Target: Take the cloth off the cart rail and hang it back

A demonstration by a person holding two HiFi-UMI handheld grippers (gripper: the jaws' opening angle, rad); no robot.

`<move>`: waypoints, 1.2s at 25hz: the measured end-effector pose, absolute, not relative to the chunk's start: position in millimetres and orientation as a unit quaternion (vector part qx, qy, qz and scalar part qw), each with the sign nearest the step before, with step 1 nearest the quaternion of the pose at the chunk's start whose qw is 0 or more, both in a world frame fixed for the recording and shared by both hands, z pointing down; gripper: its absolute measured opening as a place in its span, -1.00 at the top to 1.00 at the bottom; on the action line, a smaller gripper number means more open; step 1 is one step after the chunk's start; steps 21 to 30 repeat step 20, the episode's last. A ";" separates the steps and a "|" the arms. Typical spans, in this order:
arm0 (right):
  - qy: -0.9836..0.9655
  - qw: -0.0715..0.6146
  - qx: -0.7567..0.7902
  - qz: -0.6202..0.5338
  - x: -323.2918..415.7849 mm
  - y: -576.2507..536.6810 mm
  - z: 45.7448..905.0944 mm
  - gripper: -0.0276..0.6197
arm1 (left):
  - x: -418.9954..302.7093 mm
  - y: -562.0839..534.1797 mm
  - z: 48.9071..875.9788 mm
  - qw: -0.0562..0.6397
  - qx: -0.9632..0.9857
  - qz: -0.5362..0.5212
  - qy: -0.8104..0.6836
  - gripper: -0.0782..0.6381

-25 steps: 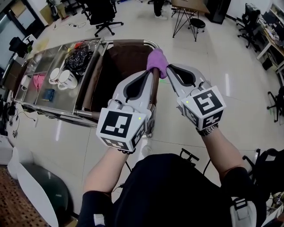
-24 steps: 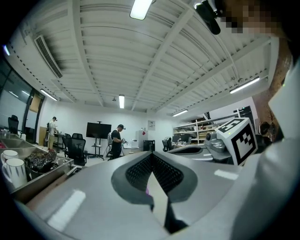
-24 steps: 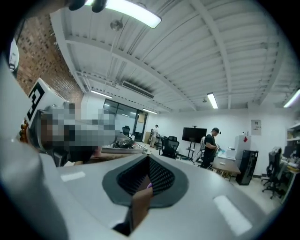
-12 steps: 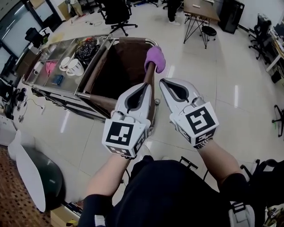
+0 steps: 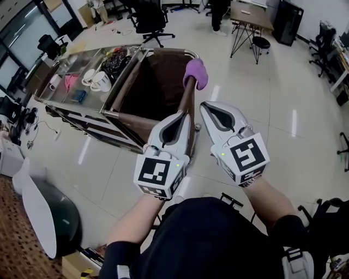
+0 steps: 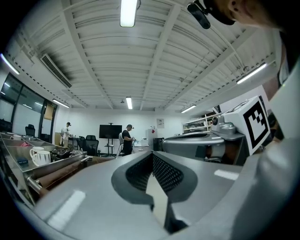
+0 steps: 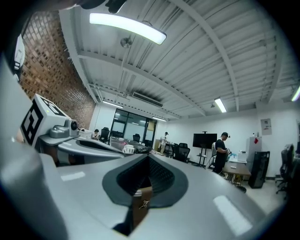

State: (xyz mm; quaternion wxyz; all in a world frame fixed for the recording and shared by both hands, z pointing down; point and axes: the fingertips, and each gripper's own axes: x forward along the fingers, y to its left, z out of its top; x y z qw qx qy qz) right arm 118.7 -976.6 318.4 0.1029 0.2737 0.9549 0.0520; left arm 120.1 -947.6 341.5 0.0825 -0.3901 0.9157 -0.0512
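Both left gripper, right gripper fingers closed, empty; cloth caps cart rail corner, floor beyond.

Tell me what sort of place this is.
Probably an open-plan office or lab: swivel chairs and a table on a glossy floor, plus a screen on a stand.

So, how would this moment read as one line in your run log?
cloth: draped over cart rail | left gripper: shut, empty | right gripper: shut, empty | both: apart from cloth
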 end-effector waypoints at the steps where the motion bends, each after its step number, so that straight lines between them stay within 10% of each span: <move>1: 0.955 0.103 0.272 0.051 118.9 -973.7 320.7 0.91 | 121.0 -945.4 344.4 0.082 -0.393 -0.056 0.914 0.77; 30: 0.963 0.095 0.245 0.061 126.7 -932.3 332.1 0.91 | 123.0 -906.3 336.4 0.079 -0.407 -0.048 0.909 0.77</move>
